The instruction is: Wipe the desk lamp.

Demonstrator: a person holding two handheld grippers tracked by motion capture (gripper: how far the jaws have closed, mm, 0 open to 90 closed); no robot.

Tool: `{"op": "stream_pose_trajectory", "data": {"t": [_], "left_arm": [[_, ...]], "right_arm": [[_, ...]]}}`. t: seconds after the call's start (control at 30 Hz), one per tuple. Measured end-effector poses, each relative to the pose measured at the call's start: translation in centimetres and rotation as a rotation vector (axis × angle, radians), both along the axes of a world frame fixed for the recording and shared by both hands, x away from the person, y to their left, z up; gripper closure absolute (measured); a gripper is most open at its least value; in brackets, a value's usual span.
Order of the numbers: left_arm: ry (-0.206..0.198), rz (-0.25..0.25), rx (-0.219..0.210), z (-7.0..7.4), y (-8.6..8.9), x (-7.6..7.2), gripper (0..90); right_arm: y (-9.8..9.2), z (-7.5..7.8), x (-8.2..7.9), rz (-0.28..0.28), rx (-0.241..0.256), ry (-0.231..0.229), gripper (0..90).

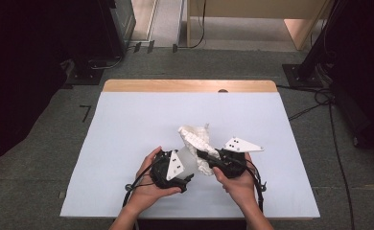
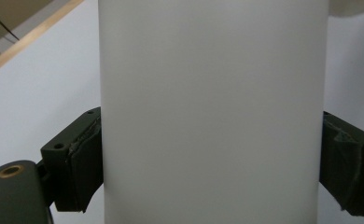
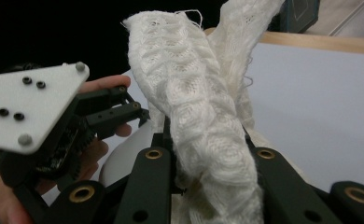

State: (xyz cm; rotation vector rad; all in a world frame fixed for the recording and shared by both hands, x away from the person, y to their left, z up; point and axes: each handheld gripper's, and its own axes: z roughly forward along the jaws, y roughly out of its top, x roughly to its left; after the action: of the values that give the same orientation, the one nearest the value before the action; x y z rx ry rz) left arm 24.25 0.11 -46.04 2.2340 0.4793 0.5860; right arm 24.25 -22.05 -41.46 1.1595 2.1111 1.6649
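The left gripper (image 2: 210,163) has its fingers (image 2: 80,170) spread wide and pressed against both sides of a smooth white cylinder (image 2: 213,107), which stands upright between them. Just beside it, the right gripper (image 3: 208,186) has its fingers (image 3: 147,182) closed on a white knitted cloth (image 3: 194,107), which rises from between them and drapes beyond their tips. Farther off lies the pale bench (image 1: 127,124).
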Motion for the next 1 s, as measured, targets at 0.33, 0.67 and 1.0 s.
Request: {"op": "stream_pose_trajectory", "data": {"t": [0.33, 0.67, 1.0], "left_arm": [[-0.001, 0.058, -0.1, 0.6, 0.7, 0.0, 8.4], [-0.023, 0.014, -0.085, 0.6, -0.4, -1.0, 8.5], [0.024, 0.042, -0.198, 1.4, 0.7, -0.3, 8.4]], "right_arm": [[-0.4, -0.4, 0.5, -0.067, -0.048, -0.003, 76.7], [0.6, 1.7, -0.9, 0.038, 0.018, -0.042, 76.8], [-1.2, 0.9, -0.1, -0.069, 0.036, 0.007, 77.0]]}}
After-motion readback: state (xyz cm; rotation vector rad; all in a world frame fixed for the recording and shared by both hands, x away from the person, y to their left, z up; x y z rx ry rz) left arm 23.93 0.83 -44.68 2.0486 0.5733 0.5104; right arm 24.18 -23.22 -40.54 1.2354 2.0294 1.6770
